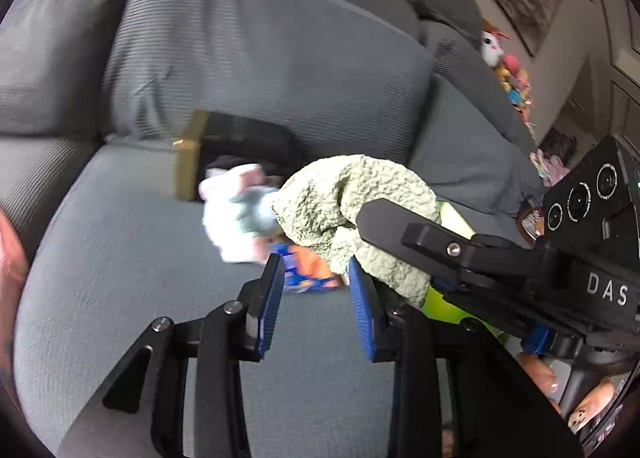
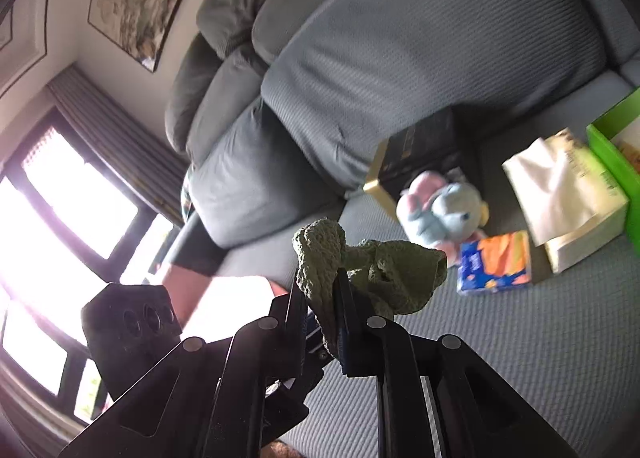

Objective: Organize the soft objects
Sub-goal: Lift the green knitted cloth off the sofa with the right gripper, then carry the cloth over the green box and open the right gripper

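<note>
While the right claw (image 2: 318,308) pinches the green fleece cloth (image 2: 372,278), the left claw (image 1: 316,298) stands empty, half-open; a thin bite could slip, dropping it.

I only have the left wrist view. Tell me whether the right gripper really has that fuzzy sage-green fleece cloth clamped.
Observer: Yes. The right wrist view shows the right gripper shut on the sage-green fleece cloth, with a fold pinched between its pads.
Operator: Report what lies behind the cloth; it blocks my view.
Observer: A bright green box sits on the grey sofa seat, with a cream paper bag beside it.
Operator: Name the blurred pale lump by the dark box.
Observer: It is a light blue and pink plush toy, lying in front of the black box with a gold edge.
</note>
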`<move>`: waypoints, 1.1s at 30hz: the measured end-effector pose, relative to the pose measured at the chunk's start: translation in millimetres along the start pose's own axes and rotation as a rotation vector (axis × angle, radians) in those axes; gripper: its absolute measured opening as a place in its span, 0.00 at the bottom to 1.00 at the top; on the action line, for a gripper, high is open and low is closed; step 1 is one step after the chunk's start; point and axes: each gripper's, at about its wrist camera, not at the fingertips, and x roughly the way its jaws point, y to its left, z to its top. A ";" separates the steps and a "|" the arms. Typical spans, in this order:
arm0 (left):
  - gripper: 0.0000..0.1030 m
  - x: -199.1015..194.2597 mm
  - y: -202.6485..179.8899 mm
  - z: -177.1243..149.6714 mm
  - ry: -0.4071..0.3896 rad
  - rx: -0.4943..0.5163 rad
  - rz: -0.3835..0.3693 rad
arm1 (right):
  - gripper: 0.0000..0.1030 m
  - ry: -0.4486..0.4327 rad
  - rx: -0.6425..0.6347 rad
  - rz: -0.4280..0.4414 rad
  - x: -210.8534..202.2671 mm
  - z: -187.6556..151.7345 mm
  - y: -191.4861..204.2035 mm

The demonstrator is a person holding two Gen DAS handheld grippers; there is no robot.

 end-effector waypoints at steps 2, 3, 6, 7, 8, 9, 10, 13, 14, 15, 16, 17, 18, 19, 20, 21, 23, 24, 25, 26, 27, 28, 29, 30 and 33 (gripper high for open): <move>0.30 8.4 -16.9 4.3 0.004 0.027 -0.016 | 0.15 -0.047 0.010 -0.008 -15.9 4.4 -6.5; 0.30 11.9 -24.2 5.2 0.005 0.035 -0.024 | 0.15 -0.072 0.017 -0.012 -23.4 7.4 -10.0; 0.30 25.1 -50.2 8.1 0.007 0.075 -0.068 | 0.15 -0.156 0.053 -0.022 -51.9 13.1 -24.9; 0.30 30.3 -56.0 9.1 0.012 0.087 -0.076 | 0.15 -0.188 0.066 -0.041 -62.6 13.8 -30.9; 0.30 36.2 -63.3 9.6 0.021 0.099 -0.083 | 0.15 -0.210 0.075 -0.057 -69.9 14.3 -35.0; 0.30 41.5 -71.2 8.8 0.031 0.110 -0.093 | 0.15 -0.232 0.085 -0.074 -77.1 14.7 -39.6; 0.30 49.1 -79.7 8.2 0.044 0.123 -0.107 | 0.15 -0.256 0.098 -0.088 -85.5 14.7 -45.6; 0.30 66.7 -99.2 5.1 0.070 0.159 -0.130 | 0.15 -0.344 0.142 -0.135 -114.1 13.5 -66.0; 0.30 72.8 -106.5 3.5 0.078 0.174 -0.133 | 0.15 -0.378 0.148 -0.171 -122.4 12.6 -70.3; 0.30 77.7 -113.2 1.6 0.084 0.187 -0.134 | 0.15 -0.408 0.160 -0.206 -129.9 11.7 -75.5; 0.30 83.2 -119.6 -0.3 0.090 0.196 -0.136 | 0.15 -0.427 0.180 -0.231 -137.4 10.6 -82.1; 0.30 89.0 -124.7 -2.9 0.099 0.197 -0.139 | 0.15 -0.441 0.200 -0.244 -143.4 10.1 -89.4; 0.30 95.1 -128.8 -4.6 0.112 0.193 -0.148 | 0.15 -0.455 0.216 -0.262 -148.6 9.0 -96.8; 0.30 101.7 -133.1 -6.7 0.130 0.189 -0.160 | 0.15 -0.462 0.226 -0.278 -151.5 8.6 -101.1; 0.30 108.1 -137.2 -9.2 0.148 0.187 -0.170 | 0.15 -0.469 0.246 -0.305 -155.1 7.9 -108.7; 0.30 112.6 -141.2 -11.6 0.159 0.191 -0.172 | 0.15 -0.471 0.258 -0.318 -156.8 9.5 -113.0; 0.30 120.4 -148.4 -16.2 0.168 0.213 -0.159 | 0.15 -0.487 0.284 -0.352 -160.5 9.3 -122.3; 0.30 124.3 -152.0 -17.7 0.171 0.224 -0.149 | 0.15 -0.495 0.293 -0.368 -161.5 9.3 -125.5; 0.30 128.2 -153.9 -19.6 0.178 0.231 -0.144 | 0.15 -0.508 0.305 -0.383 -161.9 9.0 -128.2; 0.30 131.3 -154.6 -20.5 0.185 0.232 -0.144 | 0.15 -0.524 0.321 -0.389 -163.0 8.0 -132.6; 0.30 134.8 -154.8 -21.0 0.191 0.228 -0.144 | 0.15 -0.539 0.342 -0.391 -163.6 7.0 -137.7; 0.30 138.2 -153.6 -21.6 0.199 0.216 -0.140 | 0.15 -0.544 0.372 -0.403 -162.1 7.3 -144.2; 0.30 140.5 -152.1 -22.1 0.206 0.210 -0.138 | 0.15 -0.539 0.388 -0.431 -159.8 8.2 -148.2; 0.30 142.0 -151.7 -23.1 0.213 0.208 -0.136 | 0.15 -0.534 0.398 -0.474 -157.6 8.7 -150.5; 0.31 142.5 -151.2 -24.4 0.218 0.214 -0.125 | 0.15 -0.532 0.414 -0.619 -153.8 10.3 -154.7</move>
